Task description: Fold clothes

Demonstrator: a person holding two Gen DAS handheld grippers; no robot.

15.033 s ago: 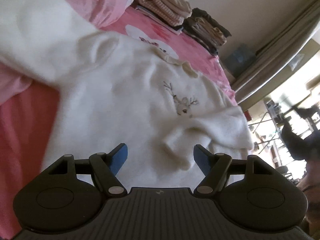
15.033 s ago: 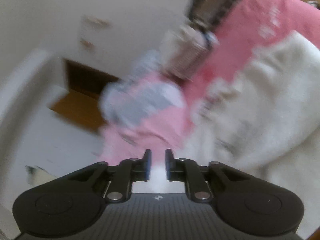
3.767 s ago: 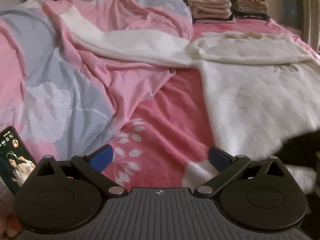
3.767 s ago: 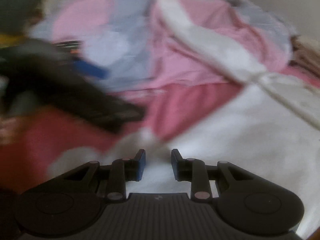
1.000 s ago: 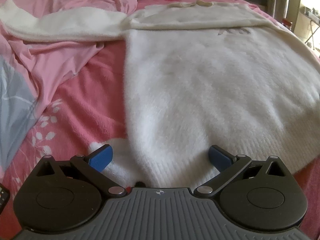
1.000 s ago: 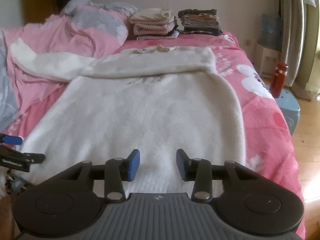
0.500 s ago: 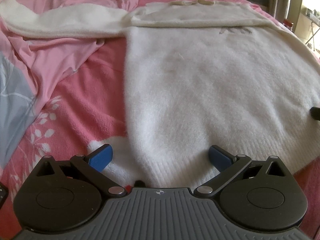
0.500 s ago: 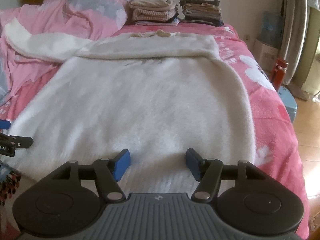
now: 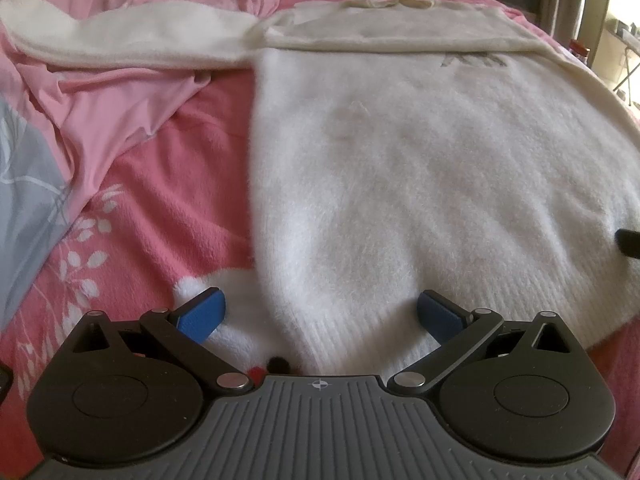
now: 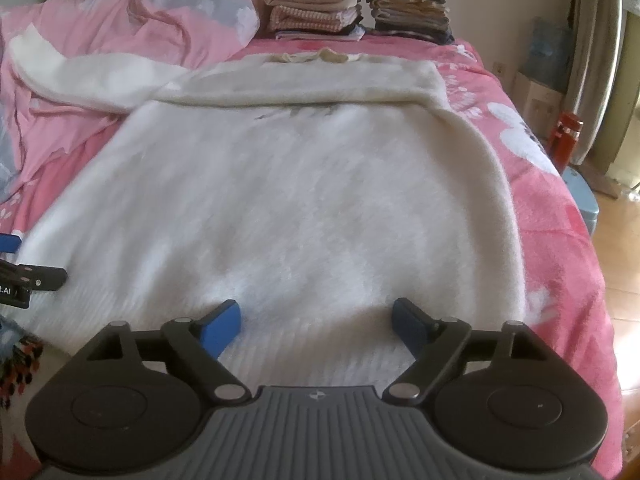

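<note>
Right wrist view: right gripper (image 10: 316, 326) fingers just spread wide over sweater (image 10: 304, 200) hem, gripping nothing.

Bed (image 10: 532, 184), pink floral cover: white sweater (image 10: 288, 200) spread flat (one sleeve out), rumpled duvet (image 10: 120, 20), two folded stacks (image 10: 316, 10) at far end.

Both cameras look forward and down past their own claws, close over the hem of one white sweater (image 9: 420, 168) (image 10: 304, 200) (shared ground).
</note>
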